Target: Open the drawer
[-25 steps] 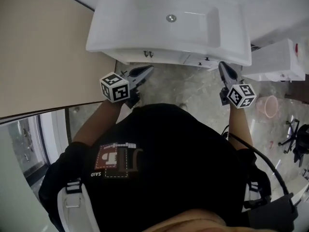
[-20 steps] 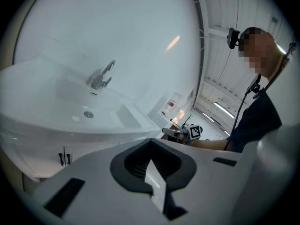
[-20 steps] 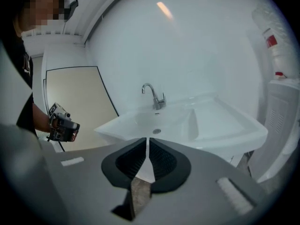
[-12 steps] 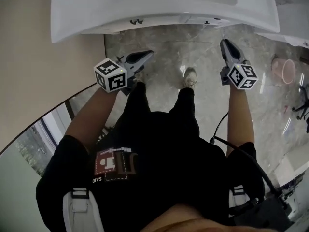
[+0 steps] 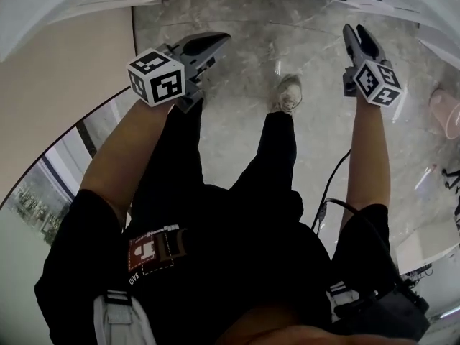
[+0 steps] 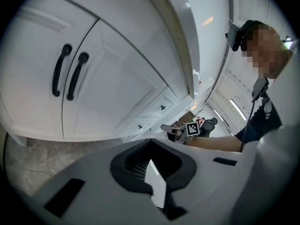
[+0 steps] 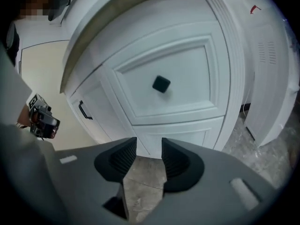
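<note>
R gripper [image 7: 149, 145] released, jaws a little apart, only floor [image 7: 140, 191] seen betw them, nothing held. L gripper [image 6: 151, 168] jaws pinched all but together, empty, pointing at the door side of the unit.

Vanity cabinet [image 7: 227, 78] fills upper half of R gripper view. Drawer [image 7: 187, 60] is the panelled front at centre, shut, w/ small dark knob [image 7: 161, 84] mid-panel. Knob sits above the jaws and apart from them.

Risks, my read:
- Gap looks narrow vs knob, so tips could butt it rather than straddle it. Widen first.
- Knob is small & square — a shallow pinch prob slips off on the pull.
- Lower drawer front [image 7: 187, 134] sits just beneath — easy to aim low & grab the wrong one.
- Shoe [image 5: 287, 94] stands near cabinet base, so the drawer may hit the leg.
</note>
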`<action>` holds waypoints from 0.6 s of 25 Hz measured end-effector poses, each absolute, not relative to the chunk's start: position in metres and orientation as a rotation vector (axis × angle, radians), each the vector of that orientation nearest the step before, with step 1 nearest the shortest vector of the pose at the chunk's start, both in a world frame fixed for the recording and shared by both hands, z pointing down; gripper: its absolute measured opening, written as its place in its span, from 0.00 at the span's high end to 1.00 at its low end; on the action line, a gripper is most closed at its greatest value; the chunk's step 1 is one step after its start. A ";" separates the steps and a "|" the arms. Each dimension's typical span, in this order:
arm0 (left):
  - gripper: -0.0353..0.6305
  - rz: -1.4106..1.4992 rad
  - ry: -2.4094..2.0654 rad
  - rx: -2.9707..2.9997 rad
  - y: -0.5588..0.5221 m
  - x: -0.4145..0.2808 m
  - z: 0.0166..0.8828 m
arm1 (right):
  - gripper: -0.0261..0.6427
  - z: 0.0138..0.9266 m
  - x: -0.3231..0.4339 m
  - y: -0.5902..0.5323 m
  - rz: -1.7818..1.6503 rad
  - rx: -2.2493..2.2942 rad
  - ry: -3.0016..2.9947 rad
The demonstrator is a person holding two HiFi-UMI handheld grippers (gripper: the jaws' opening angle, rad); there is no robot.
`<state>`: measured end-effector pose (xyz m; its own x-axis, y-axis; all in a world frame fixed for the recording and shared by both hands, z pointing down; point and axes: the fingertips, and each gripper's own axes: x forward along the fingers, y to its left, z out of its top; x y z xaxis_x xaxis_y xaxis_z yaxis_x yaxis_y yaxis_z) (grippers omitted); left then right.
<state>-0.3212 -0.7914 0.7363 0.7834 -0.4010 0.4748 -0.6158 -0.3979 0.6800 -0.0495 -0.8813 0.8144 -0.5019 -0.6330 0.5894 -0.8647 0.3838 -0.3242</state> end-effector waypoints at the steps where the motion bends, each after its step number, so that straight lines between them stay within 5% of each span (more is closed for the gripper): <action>1: 0.95 0.299 -0.767 2.038 -0.792 -0.322 0.752 | 0.75 0.832 -0.049 -0.887 0.852 1.296 -2.277; 15: 0.95 0.309 -0.709 2.047 -0.807 -0.305 0.841 | 0.61 0.954 -0.030 -0.948 0.816 1.368 -2.158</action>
<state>-0.3048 -0.8069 0.8413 0.8026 -0.3636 0.4729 -0.5939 -0.4131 0.6904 -0.0298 -0.9484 0.9545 -0.4028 -0.6431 0.6513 -0.9131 0.3312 -0.2377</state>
